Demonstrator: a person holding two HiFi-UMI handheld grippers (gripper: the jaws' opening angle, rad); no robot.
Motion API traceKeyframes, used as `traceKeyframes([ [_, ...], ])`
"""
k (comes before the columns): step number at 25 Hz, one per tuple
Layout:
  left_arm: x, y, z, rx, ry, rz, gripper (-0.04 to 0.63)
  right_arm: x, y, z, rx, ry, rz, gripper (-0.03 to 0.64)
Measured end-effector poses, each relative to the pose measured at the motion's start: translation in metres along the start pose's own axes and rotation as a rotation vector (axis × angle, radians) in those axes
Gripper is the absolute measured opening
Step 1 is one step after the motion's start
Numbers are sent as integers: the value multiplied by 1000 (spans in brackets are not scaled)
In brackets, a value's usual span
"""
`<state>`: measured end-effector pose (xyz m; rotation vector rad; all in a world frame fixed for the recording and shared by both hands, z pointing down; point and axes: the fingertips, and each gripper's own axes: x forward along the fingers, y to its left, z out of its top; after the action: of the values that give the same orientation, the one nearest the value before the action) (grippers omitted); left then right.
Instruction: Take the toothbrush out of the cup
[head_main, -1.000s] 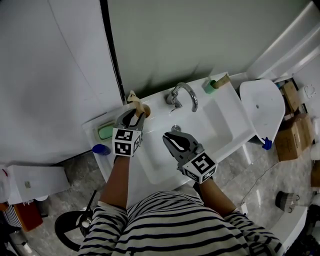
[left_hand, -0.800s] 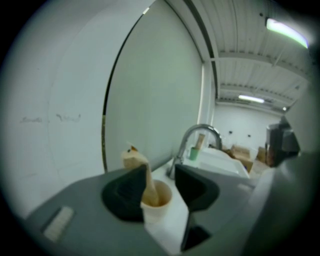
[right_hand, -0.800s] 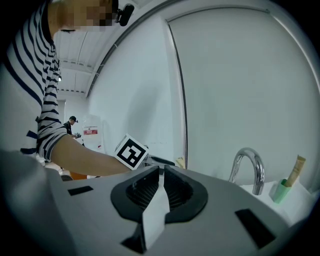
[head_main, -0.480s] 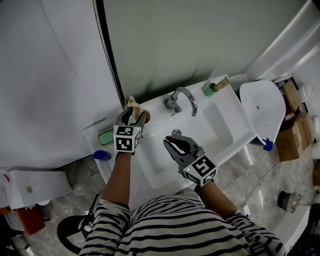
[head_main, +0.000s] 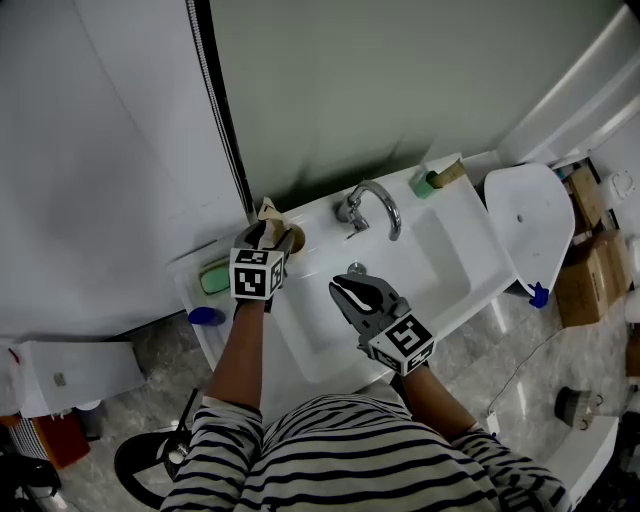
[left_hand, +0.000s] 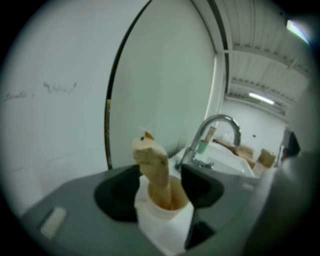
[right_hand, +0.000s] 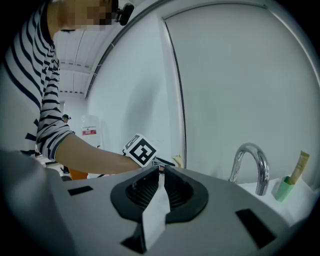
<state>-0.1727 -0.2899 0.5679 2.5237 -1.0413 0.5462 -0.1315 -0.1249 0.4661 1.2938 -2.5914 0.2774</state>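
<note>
A white cup (left_hand: 167, 225), tan inside, stands on the sink's back left ledge (head_main: 240, 262). A beige toothbrush (left_hand: 154, 167) stands upright in it, and its head (head_main: 268, 210) shows above the left gripper in the head view. My left gripper (left_hand: 160, 189) reaches around the cup (head_main: 294, 238) with one jaw on each side. Its jaws have just been opening and are spread wide, so it is open. My right gripper (head_main: 346, 288) hangs over the basin, shut with nothing between its jaws (right_hand: 161, 172).
A chrome faucet (head_main: 376, 199) arches over the white basin (head_main: 440, 250). A green soap dish (head_main: 213, 277) and a blue object (head_main: 205, 316) lie left of the cup. A green holder with a tube (head_main: 424, 183) stands at the back right. A toilet lid (head_main: 530, 220) lies to the right.
The left gripper has moved forward and down towards the cup and now partly covers it in the head view. The right gripper has stayed where it was.
</note>
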Motion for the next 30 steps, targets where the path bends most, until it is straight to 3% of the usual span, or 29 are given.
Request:
traceKeyframes([
  [18,26,7,4,42,12,-17,252,7,-8,-5,2,18,4,8],
  [24,20,5,8,54,-9,-6,87,5,-6,-3,2,13,1,8],
  [30,15,3,11,59,-24,-8,18,2,-5,-5,-2,21,-4,8],
])
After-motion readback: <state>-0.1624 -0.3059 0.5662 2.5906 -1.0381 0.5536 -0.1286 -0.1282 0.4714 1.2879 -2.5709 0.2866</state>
